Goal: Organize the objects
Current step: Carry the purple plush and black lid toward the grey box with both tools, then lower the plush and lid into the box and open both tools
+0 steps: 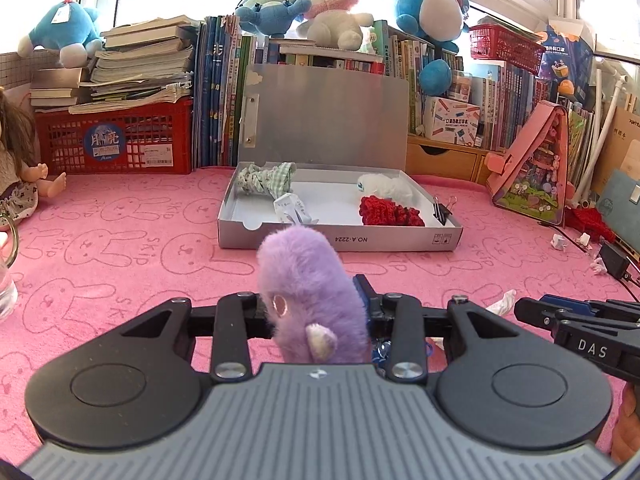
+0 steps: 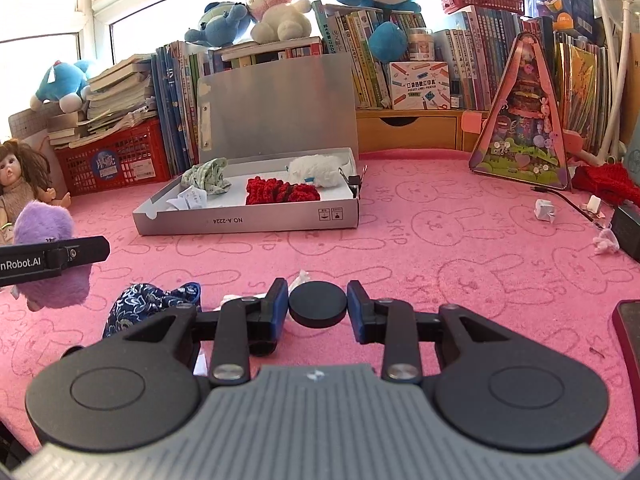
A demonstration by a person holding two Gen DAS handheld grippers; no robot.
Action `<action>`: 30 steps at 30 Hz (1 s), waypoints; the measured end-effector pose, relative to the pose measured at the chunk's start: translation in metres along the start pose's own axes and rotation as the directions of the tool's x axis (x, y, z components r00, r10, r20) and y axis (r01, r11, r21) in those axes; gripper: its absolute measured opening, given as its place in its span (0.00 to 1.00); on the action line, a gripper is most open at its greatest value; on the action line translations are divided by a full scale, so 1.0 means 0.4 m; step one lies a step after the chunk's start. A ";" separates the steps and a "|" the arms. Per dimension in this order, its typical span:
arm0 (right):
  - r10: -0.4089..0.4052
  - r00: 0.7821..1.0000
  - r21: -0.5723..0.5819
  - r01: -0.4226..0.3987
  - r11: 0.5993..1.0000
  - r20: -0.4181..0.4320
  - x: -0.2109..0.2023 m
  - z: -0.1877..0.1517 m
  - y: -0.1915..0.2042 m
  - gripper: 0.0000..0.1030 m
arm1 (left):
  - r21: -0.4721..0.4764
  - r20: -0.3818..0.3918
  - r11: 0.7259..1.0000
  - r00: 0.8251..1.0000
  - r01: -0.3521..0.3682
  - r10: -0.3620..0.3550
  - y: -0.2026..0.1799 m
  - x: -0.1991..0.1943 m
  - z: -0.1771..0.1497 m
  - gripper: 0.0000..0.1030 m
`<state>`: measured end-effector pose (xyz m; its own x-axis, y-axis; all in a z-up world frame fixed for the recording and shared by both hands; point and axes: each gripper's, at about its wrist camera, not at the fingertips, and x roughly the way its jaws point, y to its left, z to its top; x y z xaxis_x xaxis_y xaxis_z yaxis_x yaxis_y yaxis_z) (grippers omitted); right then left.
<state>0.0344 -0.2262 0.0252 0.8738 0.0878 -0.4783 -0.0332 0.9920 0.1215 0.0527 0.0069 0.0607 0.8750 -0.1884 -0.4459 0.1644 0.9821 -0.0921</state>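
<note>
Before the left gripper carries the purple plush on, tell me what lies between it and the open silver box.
Nothing visible does. The left gripper is shut on the purple plush, and only bare pink mat lies between it and the silver box. The box's low front wall faces the gripper, so the plush must clear it.

The left claw [image 1: 316, 312] is clamped on a purple plush toy [image 1: 308, 288], lifted above the pink surface [image 1: 120, 248]. Behind the toy sits the open grey box [image 1: 340, 236] (lid propped upright), holding red knitwear [image 1: 390, 210], a white fluffy item [image 1: 386, 186] and green checked cloth [image 1: 266, 180].
</note>
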 end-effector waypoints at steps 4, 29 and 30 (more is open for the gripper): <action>0.021 1.000 0.034 -0.020 0.999 -0.023 0.047 0.062 -0.024 0.36 | -0.008 0.014 1.000 1.000 -0.006 0.006 0.021 0.041 0.054 0.40; 0.073 0.983 0.146 -0.048 0.988 -0.171 0.412 0.346 -0.051 0.36 | -0.076 -0.140 0.993 0.987 -0.094 0.082 0.168 0.481 0.276 0.40; 0.068 0.982 0.142 -0.042 0.989 -0.179 0.427 0.347 -0.047 0.36 | -0.069 -0.145 0.993 0.986 -0.095 0.084 0.170 0.492 0.276 0.40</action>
<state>0.2516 -0.2425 0.0618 0.7687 0.1694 -0.6168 -0.0008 0.9645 0.2639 0.2864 0.0374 0.0650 0.8105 -0.1045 -0.5763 0.0490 0.9926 -0.1110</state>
